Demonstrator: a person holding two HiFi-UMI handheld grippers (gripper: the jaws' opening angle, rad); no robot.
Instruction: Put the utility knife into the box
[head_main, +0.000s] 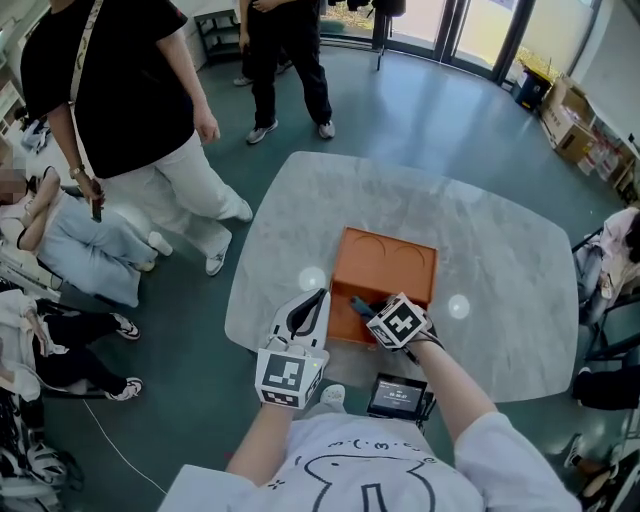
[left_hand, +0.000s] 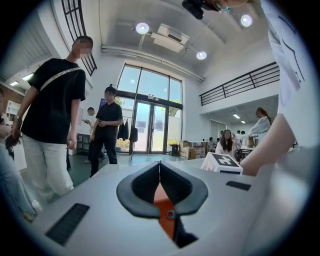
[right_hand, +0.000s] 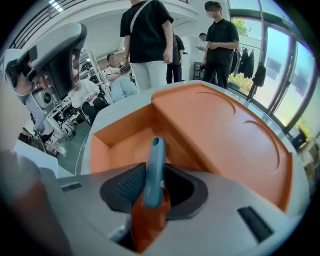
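Observation:
An orange box (head_main: 385, 262) sits on the pale marble table (head_main: 500, 250); its near part is an open compartment, and its far part is a flat top with curved grooves (right_hand: 225, 125). My right gripper (head_main: 373, 309) is at the box's near edge, shut on a blue-grey utility knife (right_hand: 155, 167). The knife sticks out past the jaws over the open compartment (right_hand: 125, 145); a short blue end of the knife (head_main: 358, 302) shows in the head view. My left gripper (head_main: 309, 303) hangs by the box's left side with its jaws shut and nothing between them (left_hand: 159, 167).
A person in a black top (head_main: 120, 100) stands left of the table, another person (head_main: 285, 60) beyond it. Someone sits at the far left (head_main: 60, 230). A small dark screen device (head_main: 397, 394) hangs near the wearer's waist. Boxes (head_main: 570, 120) line the right wall.

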